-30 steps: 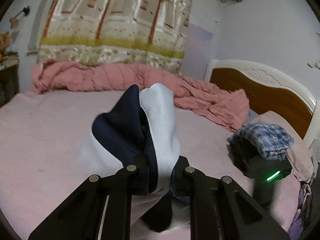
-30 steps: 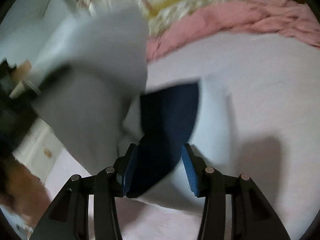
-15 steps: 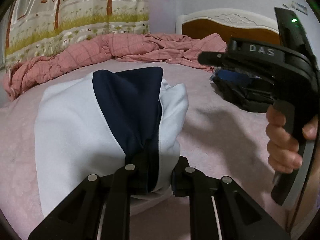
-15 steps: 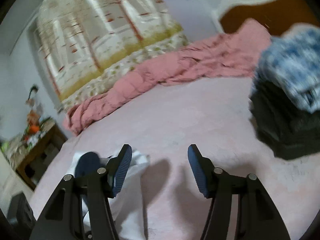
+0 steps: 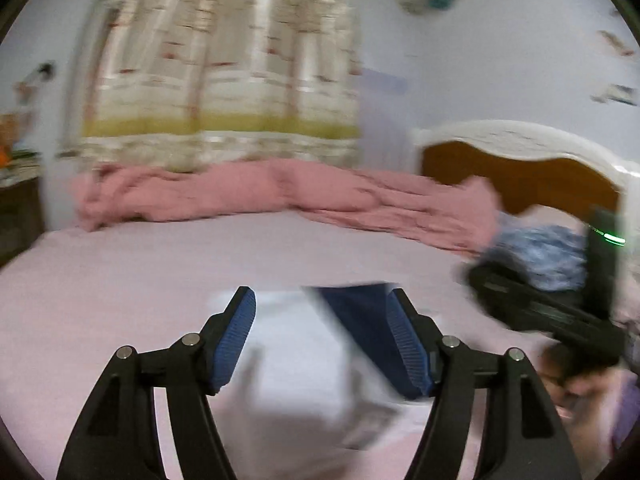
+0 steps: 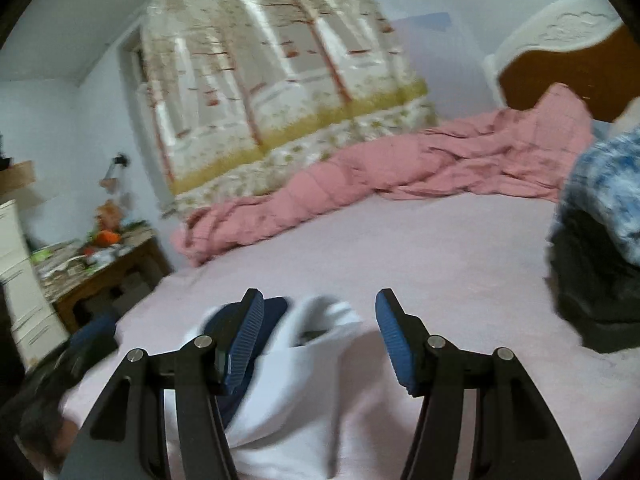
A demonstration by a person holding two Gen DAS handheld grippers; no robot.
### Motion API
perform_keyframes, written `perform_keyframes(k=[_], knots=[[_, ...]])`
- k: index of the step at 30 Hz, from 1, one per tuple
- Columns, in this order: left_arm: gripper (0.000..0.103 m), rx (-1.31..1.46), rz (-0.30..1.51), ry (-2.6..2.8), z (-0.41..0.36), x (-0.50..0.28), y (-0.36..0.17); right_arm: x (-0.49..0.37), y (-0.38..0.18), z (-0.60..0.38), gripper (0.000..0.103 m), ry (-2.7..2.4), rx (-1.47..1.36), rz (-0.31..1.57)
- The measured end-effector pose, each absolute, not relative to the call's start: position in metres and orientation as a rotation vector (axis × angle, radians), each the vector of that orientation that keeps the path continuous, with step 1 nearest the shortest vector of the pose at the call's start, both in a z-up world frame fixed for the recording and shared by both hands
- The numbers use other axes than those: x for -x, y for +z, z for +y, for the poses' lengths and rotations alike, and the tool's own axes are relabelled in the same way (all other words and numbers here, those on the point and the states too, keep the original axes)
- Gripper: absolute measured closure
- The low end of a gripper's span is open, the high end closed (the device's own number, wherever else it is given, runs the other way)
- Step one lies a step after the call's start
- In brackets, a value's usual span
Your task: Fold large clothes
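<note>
The left claw [image 5: 320, 334] has just been opening; its blue pads [image 5: 234, 344] now stand wide apart and grip nothing. Below and between them the folded white and navy garment [image 5: 296, 352] lies loose on the pink bed [image 5: 160, 280], its navy panel just beside the right pad. To the right of this claw, the right claw [image 6: 320, 336] also stands open and empty. The garment lies beneath its left pad, the navy part behind that pad, with bare sheet under the right one. Far ahead of both claws a pink quilt [image 6: 400, 168] is bunched below a tree-print curtain [image 6: 280, 80]. A blue checked cloth [image 6: 608, 184] tops a dark pile at the right. No writing is readable; both views are blurred.
</note>
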State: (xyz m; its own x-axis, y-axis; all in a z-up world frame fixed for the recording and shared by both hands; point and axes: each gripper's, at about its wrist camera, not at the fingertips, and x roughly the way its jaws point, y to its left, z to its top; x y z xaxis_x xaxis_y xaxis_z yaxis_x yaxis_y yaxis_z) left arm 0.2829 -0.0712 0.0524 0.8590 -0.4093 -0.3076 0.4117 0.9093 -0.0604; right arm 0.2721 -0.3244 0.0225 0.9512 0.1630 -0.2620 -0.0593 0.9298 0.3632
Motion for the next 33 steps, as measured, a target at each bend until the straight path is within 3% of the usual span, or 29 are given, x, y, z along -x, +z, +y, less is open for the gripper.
perform_keyframes(k=[4,9,12,14,15,16,20,26,30,33], knots=[[0.037,0.029,0.487,-0.3,-0.04,-0.33,0.017,-0.284,0.016,-0.287,0.045,0.341,-0.355,0.386],[0.038,0.075,0.677,-0.266,-0.041,-0.365,-0.025,-0.303,-0.004,-0.238,0.046,0.153,-0.115,0.492],[0.046,0.094,0.676,-0.292,-0.046,-0.363,-0.025,-0.31,-0.011,-0.247,0.062,0.145,-0.154,0.523],[0.047,0.05,0.654,-0.268,-0.054,-0.356,-0.026,-0.31,-0.013,-0.261,0.08,0.144,-0.214,0.519],[0.051,0.021,0.64,-0.262,-0.059,-0.353,-0.027,-0.31,-0.014,-0.268,0.095,0.153,-0.245,0.515],[0.057,0.007,0.635,-0.274,-0.065,-0.353,-0.028,-0.31,-0.016,-0.274,0.097,0.159,-0.258,0.513],[0.065,-0.009,0.632,-0.344,-0.074,-0.347,-0.028,-0.308,-0.012,-0.294,0.099,0.099,-0.293,0.478],[0.065,-0.016,0.64,-0.352,-0.076,-0.349,-0.029,-0.295,0.002,-0.321,0.103,-0.036,-0.307,0.411],[0.073,-0.049,0.629,-0.359,-0.085,-0.344,-0.03,-0.292,0.004,-0.33,0.102,0.157,-0.421,0.408],[0.074,-0.109,0.608,-0.351,-0.094,-0.339,-0.031,-0.29,0.008,-0.302,0.099,0.238,-0.335,0.406]])
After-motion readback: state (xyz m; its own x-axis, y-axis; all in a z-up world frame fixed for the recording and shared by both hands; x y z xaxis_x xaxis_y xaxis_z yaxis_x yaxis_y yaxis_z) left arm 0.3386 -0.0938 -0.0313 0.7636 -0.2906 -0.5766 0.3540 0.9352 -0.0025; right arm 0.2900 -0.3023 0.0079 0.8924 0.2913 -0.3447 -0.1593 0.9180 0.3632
